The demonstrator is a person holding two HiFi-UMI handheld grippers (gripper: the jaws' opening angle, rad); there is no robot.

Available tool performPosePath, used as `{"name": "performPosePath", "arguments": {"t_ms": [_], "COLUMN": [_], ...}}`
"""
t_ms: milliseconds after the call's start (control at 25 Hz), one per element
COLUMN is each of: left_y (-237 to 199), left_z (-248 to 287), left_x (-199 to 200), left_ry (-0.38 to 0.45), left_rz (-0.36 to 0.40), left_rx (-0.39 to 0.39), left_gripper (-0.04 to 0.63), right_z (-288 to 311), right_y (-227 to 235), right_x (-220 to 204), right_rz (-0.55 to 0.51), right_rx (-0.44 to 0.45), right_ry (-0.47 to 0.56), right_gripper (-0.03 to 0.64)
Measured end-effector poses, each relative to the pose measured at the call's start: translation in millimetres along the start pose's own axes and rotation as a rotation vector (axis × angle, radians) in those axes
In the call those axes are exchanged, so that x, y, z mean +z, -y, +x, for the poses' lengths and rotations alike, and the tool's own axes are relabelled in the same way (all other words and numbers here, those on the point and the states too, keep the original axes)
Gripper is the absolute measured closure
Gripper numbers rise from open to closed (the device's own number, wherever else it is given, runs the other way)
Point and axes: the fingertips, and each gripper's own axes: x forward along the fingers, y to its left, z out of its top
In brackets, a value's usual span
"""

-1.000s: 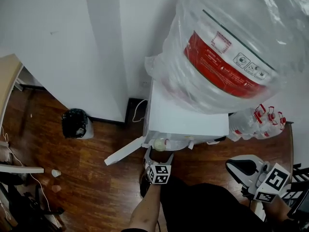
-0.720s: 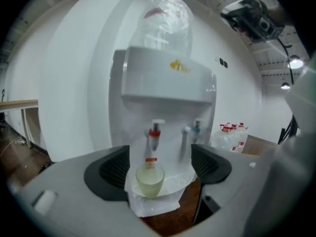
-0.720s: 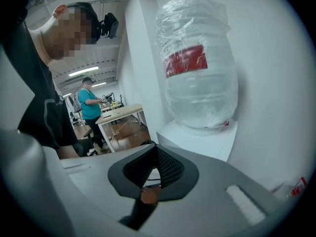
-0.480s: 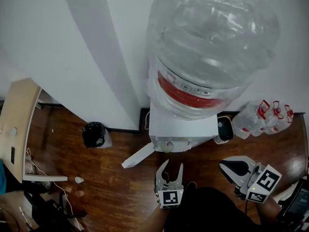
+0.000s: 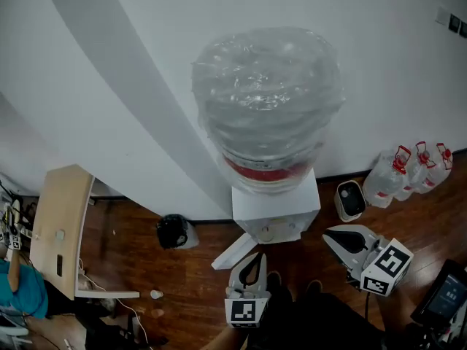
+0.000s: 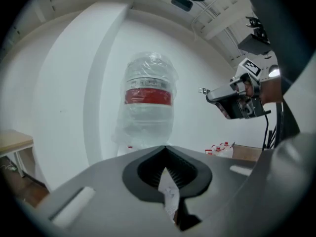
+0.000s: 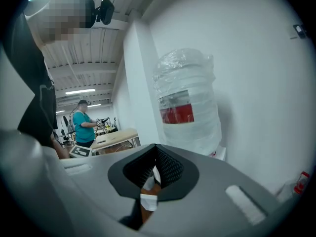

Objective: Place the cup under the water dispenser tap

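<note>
Head view: the water dispenser (image 5: 276,211) stands against the white wall. The big bottle (image 5: 266,100) sits neck-down on top of it, wrapped in plastic film, with a red label band low down. There's a pale round shape in the tap recess at the front, probably the cup (image 5: 268,232), but it's too small here to be sure. My left gripper (image 5: 255,257) is in front of the dispenser and clear of it, marker cube facing the camera. Its jaws are pressed together with nothing in them. My right gripper (image 5: 330,234) is off to the right, also clear of the dispenser, jaws together. A white panel (image 5: 233,250) angles out from the dispenser base towards the left. The black bin (image 5: 174,232) is by the wall on the left. The small red-capped bottles (image 5: 412,170) are by the wall on the right, and the wooden table (image 5: 62,224) is at far left.

Left gripper view: the jaw tips meet with no gap and grip nothing. The bottle (image 6: 148,102) is straight ahead and well apart from them. The right gripper (image 6: 237,100) shows at upper right, with the red-capped bottles (image 6: 219,148) low behind it. The cup isn't visible here.

Right gripper view: the jaws are pressed together and empty. The bottle (image 7: 190,102) is ahead and slightly right, against the wall. The table (image 7: 116,137) is at left with a person in a teal top (image 7: 81,122) standing behind it. The cup isn't visible here either.
</note>
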Motion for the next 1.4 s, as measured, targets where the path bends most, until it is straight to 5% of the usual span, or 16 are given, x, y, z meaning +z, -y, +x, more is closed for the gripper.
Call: {"name": "performPosePath", "arguments": {"t_ms": [200, 720, 1400], "left_y": [1, 10, 10], "left_z": [-6, -24, -16], "left_x": [46, 83, 87], "left_ry": [0.038, 0.062, 0.049], "left_rz": [-0.082, -0.108, -0.061], "left_rx": [-0.08, -0.209, -0.223], "left_gripper": [0.543, 0.503, 0.503], "right_z": [-3, -11, -9], "right_y": [-1, -13, -13], "right_x": [12, 5, 9], "right_rz": [0.006, 0.013, -0.012], "right_rx": [-0.024, -0.066, -0.091], "right_ry": [0.056, 0.05, 0.04], "right_gripper": [0.617, 0.617, 0.617]}}
